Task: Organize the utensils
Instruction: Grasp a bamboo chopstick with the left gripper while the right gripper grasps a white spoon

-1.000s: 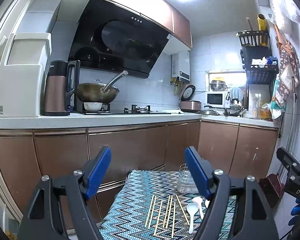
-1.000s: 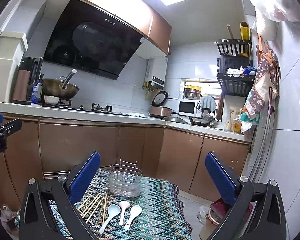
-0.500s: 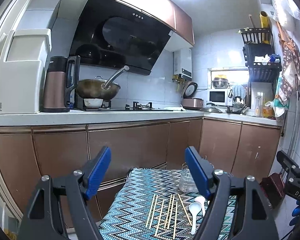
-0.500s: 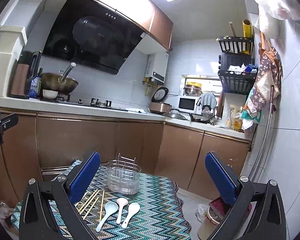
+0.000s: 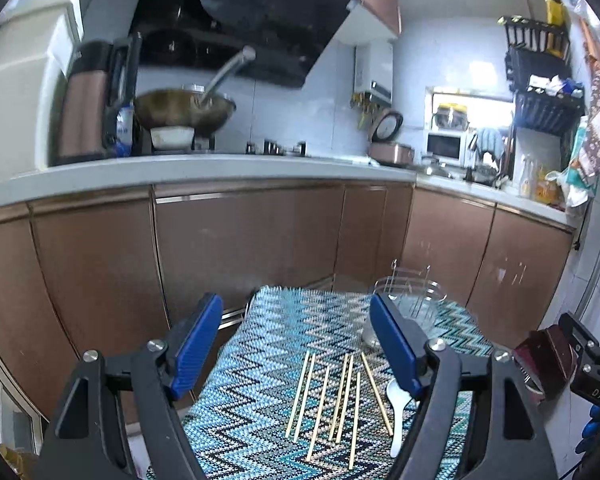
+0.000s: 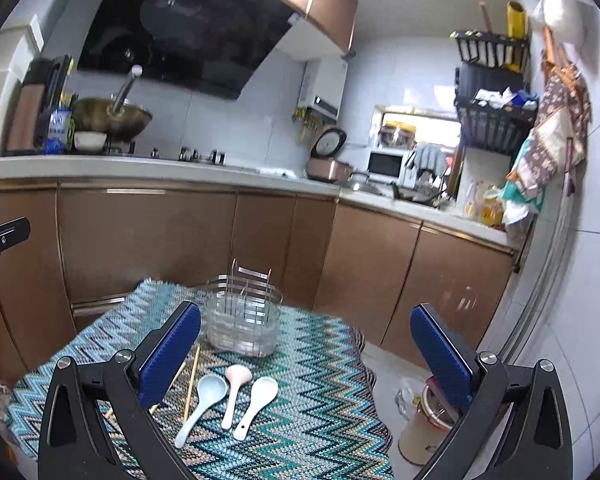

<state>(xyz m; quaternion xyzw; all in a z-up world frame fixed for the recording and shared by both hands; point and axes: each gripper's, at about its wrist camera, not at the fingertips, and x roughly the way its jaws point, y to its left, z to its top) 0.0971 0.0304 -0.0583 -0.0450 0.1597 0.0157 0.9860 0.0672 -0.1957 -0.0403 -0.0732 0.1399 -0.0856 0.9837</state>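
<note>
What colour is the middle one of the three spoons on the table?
Pale pink: the middle spoon lies between a light blue one and a white one, clearest in the right wrist view.

From my feed, a wok (image 6: 114,116) sits on the stove under the black range hood (image 6: 188,28). Right of the wok along the counter I see a rice cooker (image 6: 328,164), then a microwave (image 6: 386,164). Left of the wok stands a copper kettle (image 5: 86,116).

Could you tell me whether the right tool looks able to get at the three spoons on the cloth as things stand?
Probably yes. The right tool is open and holds nothing, and the three spoons lie flat and uncovered on the cloth just ahead of it. The holder stands behind them, out of the way.
</note>
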